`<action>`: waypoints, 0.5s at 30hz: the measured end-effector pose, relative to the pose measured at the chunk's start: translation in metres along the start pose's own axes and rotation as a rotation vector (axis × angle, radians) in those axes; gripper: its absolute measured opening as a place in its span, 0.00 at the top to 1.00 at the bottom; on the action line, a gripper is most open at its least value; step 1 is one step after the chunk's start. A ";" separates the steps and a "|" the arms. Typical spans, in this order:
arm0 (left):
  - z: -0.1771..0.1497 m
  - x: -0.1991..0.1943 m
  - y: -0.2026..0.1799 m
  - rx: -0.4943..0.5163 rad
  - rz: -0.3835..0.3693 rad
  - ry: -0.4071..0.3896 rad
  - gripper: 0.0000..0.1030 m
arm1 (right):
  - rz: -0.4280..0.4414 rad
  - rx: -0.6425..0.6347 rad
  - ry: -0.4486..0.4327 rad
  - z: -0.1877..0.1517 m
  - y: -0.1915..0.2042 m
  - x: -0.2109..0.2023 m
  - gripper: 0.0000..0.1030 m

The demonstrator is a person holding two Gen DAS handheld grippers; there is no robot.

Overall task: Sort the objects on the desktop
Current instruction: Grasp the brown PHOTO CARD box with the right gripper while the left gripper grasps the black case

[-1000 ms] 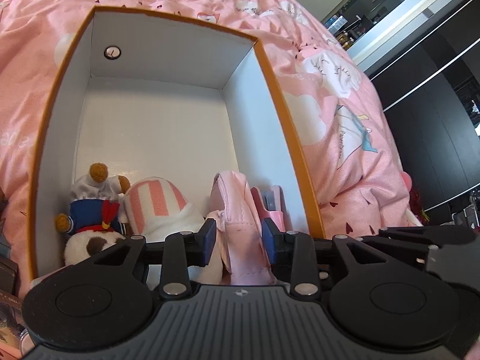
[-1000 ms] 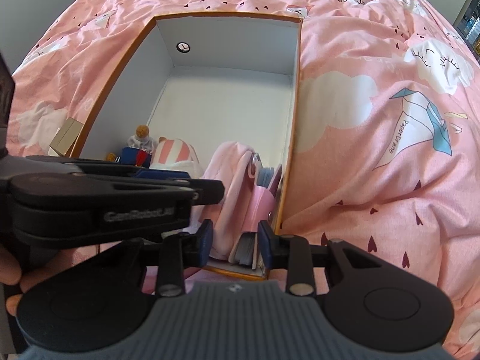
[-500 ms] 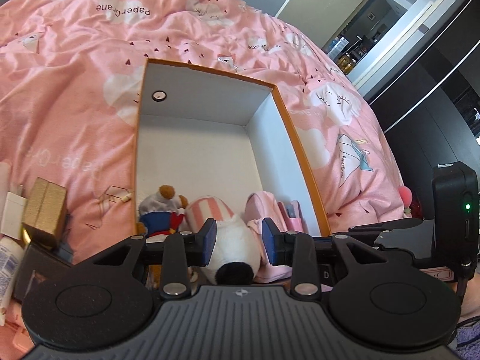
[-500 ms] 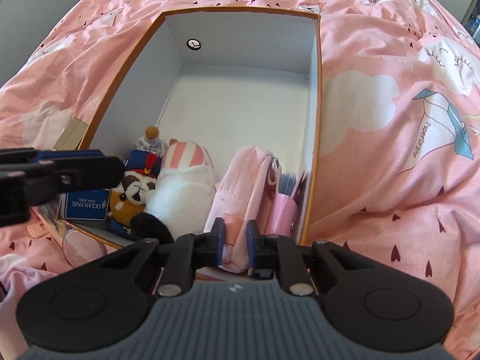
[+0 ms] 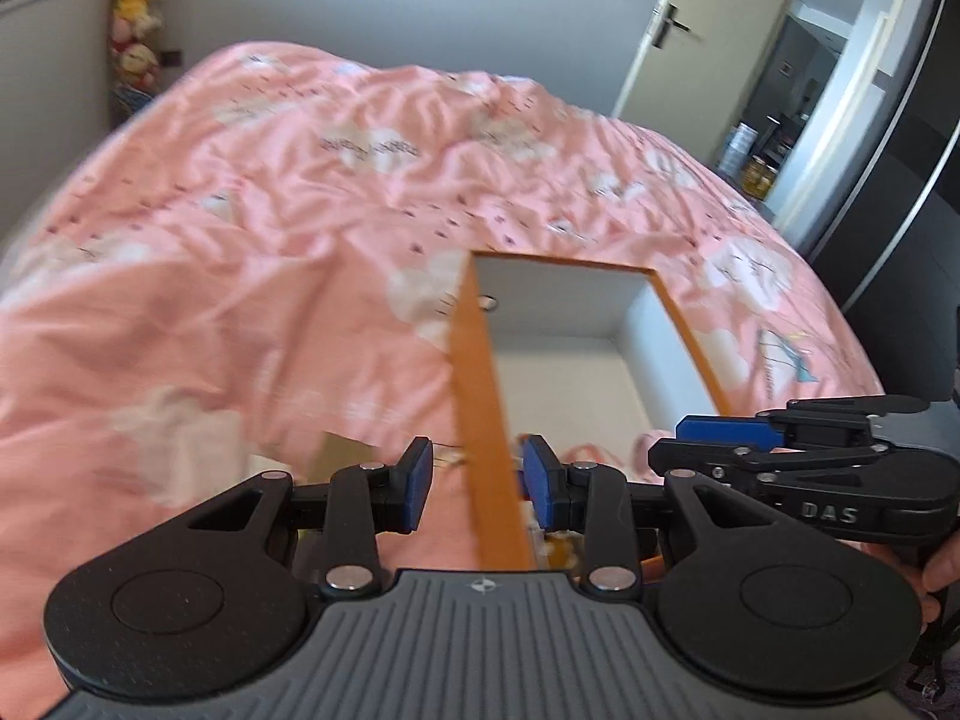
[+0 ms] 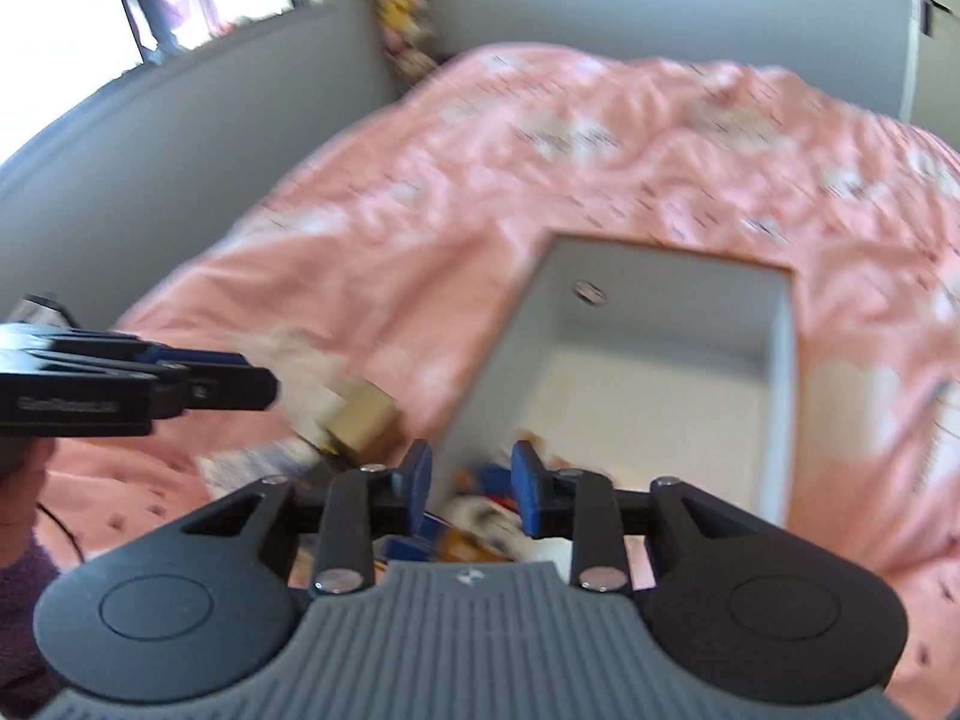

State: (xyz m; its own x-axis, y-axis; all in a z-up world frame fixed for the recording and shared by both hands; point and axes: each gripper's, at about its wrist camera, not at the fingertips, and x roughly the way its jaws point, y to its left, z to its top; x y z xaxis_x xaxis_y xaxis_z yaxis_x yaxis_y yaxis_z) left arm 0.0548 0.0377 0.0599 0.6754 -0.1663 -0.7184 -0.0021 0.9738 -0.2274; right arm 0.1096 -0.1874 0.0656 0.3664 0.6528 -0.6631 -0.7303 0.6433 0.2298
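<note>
An open box with an orange rim (image 5: 480, 396) and white inside (image 6: 660, 372) lies on the pink bed. Plush toys (image 6: 480, 510) sit at its near end, mostly hidden behind my fingers. My left gripper (image 5: 478, 483) hovers open and empty above the box's left wall, which shows in the gap well below the pads. My right gripper (image 6: 471, 483) hangs over the near left corner of the box, its jaws opening with nothing between them. Each gripper shows in the other's view, the right one (image 5: 666, 441) and the left one (image 6: 270, 387). Both views are blurred.
A gold carton (image 6: 363, 414) and some blurred packets lie on the pink duvet (image 5: 300, 240) left of the box. A blue printed card (image 6: 414, 543) lies by the near wall. Grey walls, a window, a door and dark cabinets surround the bed.
Both grippers have risen and drawn back from the box, tilting up so the room shows. The left one has shifted left over the box wall. The right jaws narrowed, then widened again.
</note>
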 end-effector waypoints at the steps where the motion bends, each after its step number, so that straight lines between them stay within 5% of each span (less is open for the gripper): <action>1: -0.001 -0.007 0.006 -0.006 0.020 -0.004 0.64 | 0.028 -0.012 -0.013 0.002 0.009 0.002 0.69; 7: -0.023 -0.017 0.035 -0.041 0.105 0.045 0.64 | 0.122 -0.080 0.041 -0.005 0.057 0.037 0.68; 15: -0.063 0.010 0.061 -0.069 0.089 0.187 0.64 | 0.153 -0.190 0.246 -0.044 0.087 0.096 0.70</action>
State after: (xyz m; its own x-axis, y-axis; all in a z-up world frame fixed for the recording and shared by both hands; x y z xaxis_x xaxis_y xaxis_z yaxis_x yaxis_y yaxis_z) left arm 0.0151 0.0859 -0.0026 0.5220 -0.1119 -0.8455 -0.1104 0.9742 -0.1971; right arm 0.0557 -0.0863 -0.0095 0.1109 0.6050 -0.7885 -0.8687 0.4444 0.2188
